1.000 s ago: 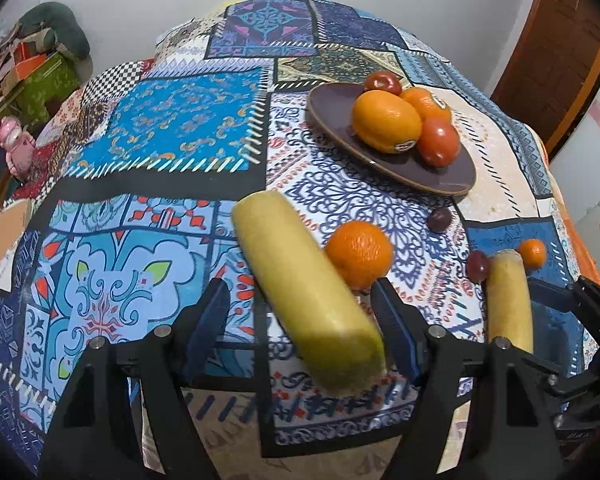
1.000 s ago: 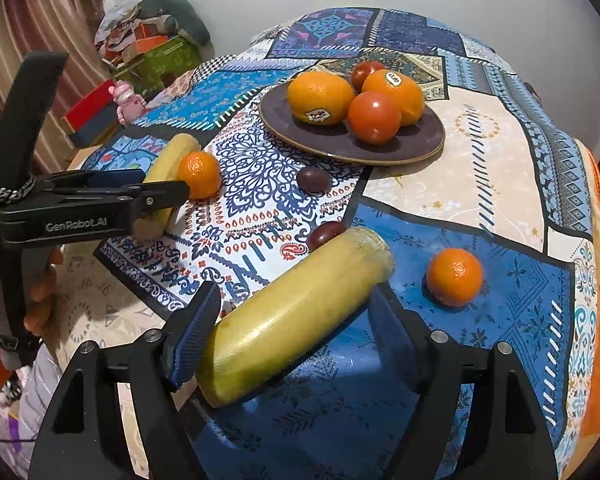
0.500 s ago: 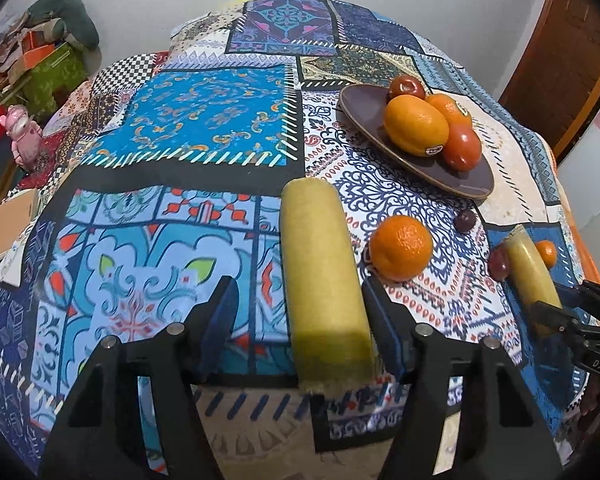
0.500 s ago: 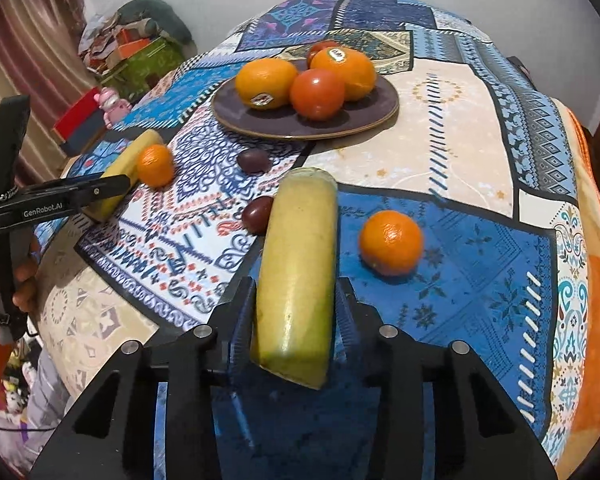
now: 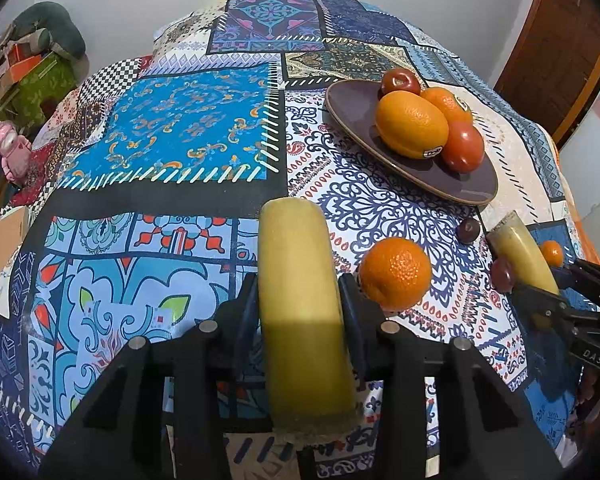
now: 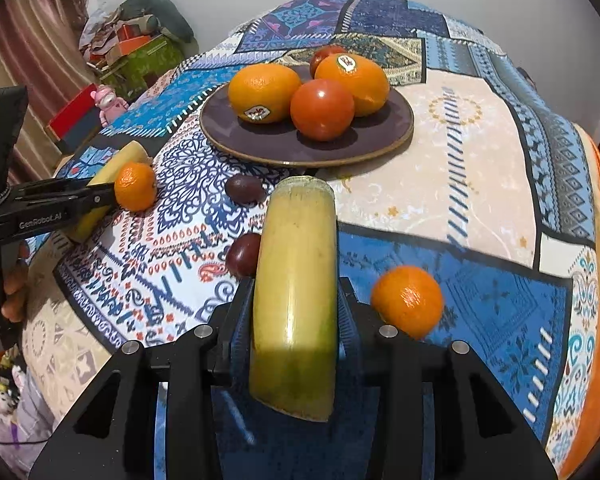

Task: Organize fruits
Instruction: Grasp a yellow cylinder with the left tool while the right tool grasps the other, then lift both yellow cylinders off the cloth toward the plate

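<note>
Left gripper [image 5: 300, 300] pinched one yellow cylinder [image 5: 300, 280], right gripper [image 6: 296, 300] another [image 6: 296, 272], both near the plate [image 6: 260, 148].

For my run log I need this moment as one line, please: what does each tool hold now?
left tool: shut on left banana piece | right tool: shut on right banana piece | plate: two oranges, two tomatoes | loose: two mandarins, two dark fruits
</note>
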`<action>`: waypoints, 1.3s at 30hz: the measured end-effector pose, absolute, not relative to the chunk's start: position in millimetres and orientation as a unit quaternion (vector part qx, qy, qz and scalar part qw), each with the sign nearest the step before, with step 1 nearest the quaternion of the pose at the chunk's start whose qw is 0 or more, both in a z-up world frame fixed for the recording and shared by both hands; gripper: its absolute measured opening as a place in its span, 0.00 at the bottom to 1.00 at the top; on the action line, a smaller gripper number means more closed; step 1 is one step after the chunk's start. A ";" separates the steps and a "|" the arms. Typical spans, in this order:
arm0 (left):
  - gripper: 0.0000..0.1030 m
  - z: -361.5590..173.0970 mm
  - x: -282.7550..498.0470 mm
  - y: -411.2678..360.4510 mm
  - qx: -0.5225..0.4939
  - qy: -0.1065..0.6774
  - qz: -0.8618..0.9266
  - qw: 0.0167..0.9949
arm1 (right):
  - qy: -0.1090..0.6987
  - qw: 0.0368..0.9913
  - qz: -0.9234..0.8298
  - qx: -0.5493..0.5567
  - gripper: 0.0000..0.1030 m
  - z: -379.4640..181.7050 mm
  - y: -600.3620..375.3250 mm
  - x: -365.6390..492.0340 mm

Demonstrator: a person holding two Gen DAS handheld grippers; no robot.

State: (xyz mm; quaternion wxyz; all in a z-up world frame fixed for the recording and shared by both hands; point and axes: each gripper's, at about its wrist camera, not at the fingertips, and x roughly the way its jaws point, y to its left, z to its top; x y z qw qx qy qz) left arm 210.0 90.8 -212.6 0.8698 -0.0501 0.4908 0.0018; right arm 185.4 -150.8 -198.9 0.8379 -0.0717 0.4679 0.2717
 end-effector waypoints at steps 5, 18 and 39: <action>0.36 -209.6 209.0 92.9 -0.051 0.487 0.009 0.872 | 0.463 0.842 0.272 -0.057 0.35 -194.2 -157.4 184.6; 0.36 -173.5 205.7 95.2 -0.044 0.450 0.009 0.892 | 0.418 0.868 0.267 -0.038 0.35 -160.5 -167.3 189.8; 0.35 -130.0 257.7 77.2 -0.048 0.414 -0.020 0.909 | 0.360 0.891 0.274 -0.044 0.35 -128.2 -144.9 233.4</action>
